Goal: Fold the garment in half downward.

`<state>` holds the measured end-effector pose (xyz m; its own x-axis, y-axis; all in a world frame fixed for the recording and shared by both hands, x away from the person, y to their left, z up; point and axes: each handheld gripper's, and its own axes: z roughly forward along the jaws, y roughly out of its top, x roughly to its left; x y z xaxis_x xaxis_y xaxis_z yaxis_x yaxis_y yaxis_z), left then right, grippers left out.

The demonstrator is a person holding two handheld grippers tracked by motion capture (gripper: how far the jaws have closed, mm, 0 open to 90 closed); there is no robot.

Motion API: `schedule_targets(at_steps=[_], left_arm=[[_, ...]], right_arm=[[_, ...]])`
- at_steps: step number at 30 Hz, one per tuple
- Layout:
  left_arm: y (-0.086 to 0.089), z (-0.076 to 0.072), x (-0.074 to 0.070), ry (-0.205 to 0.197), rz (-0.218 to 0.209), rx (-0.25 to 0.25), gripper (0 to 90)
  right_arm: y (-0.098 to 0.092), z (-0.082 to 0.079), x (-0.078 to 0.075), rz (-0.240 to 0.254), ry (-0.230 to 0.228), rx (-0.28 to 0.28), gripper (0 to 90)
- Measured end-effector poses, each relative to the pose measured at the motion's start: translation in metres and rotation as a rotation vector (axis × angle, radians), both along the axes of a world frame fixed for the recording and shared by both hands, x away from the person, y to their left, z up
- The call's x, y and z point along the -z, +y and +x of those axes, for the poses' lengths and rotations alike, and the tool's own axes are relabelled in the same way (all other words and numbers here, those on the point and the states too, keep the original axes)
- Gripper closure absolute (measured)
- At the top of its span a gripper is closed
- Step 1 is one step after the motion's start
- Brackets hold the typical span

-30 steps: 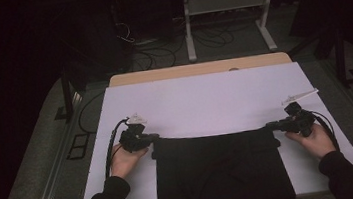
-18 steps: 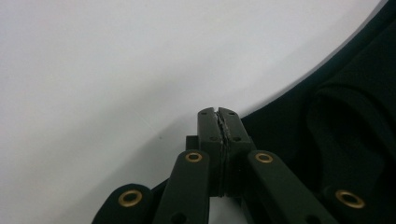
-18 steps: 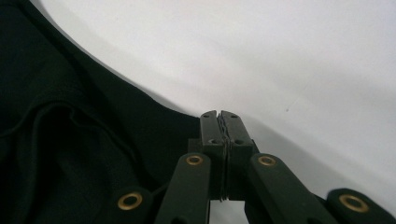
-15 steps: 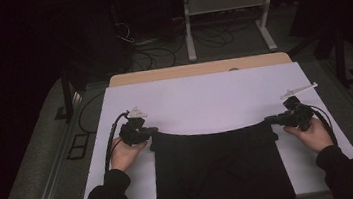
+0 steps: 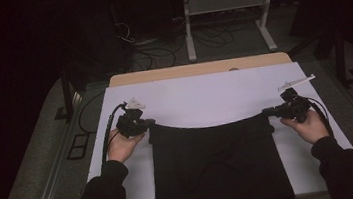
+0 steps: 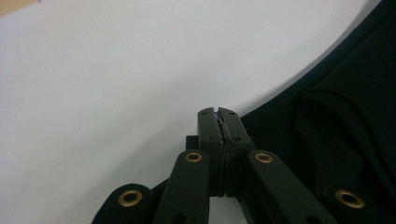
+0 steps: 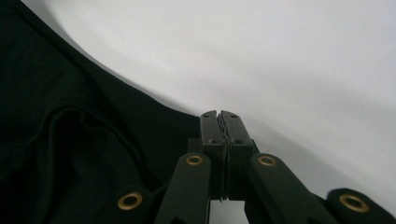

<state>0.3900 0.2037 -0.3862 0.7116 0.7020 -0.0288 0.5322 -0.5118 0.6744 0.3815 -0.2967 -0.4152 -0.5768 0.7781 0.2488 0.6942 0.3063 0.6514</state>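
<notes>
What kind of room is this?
Probably a dim lab or workshop: a table under a white sheet, loose cables on the floor, a metal stand behind, and a black cloth.

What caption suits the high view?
Two hand-held grippers, left and right, pinch a black garment's far corners over a white table.

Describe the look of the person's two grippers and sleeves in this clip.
Both the left gripper and right gripper are black, with brass-coloured rivets on the jaw links, a pale three-cornered plate on top and a trailing black cable. The sleeves are dark, long and reach the wrists.
</notes>
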Motion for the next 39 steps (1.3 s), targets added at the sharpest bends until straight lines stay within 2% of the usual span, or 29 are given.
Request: schedule_targets(at_steps=[3, 8, 11, 16, 18, 23, 33, 36, 39], left_arm=[[0.0, 0.004, -0.007, -0.007, -0.009, -0.011, 88.1], [0.0, 0.013, -0.012, -0.007, 0.011, -0.016, 88.1], [0.001, 0.019, -0.015, 0.001, -0.005, -0.021, 88.1], [0.002, 0.028, -0.024, -0.012, -0.021, -0.029, 88.1], [0.001, 0.032, -0.026, -0.017, -0.015, -0.03, 88.0], [0.0, 0.042, -0.026, -0.02, -0.041, -0.04, 88.0], [-0.003, 0.059, -0.032, -0.033, -0.028, -0.055, 88.0], [-0.005, 0.067, -0.028, -0.028, -0.022, -0.062, 88.0], [-0.006, 0.073, -0.025, -0.019, -0.025, -0.069, 88.0]], right_arm=[[0.002, 0.005, -0.002, -0.01, -0.001, 0.004, 87.7], [0.002, 0.012, -0.01, -0.017, -0.007, 0.012, 87.7], [0.002, 0.017, -0.016, -0.022, -0.012, 0.015, 87.7], [0.002, 0.025, -0.024, -0.026, -0.02, 0.026, 87.7], [0.001, 0.028, -0.026, -0.024, -0.02, 0.038, 87.7], [-0.003, 0.037, -0.03, -0.024, -0.014, 0.071, 87.7], [-0.006, 0.054, -0.041, -0.025, -0.017, 0.112, 87.6], [-0.005, 0.059, -0.043, -0.003, -0.019, 0.124, 87.6], [-0.003, 0.063, -0.042, -0.011, -0.013, 0.128, 87.6]])
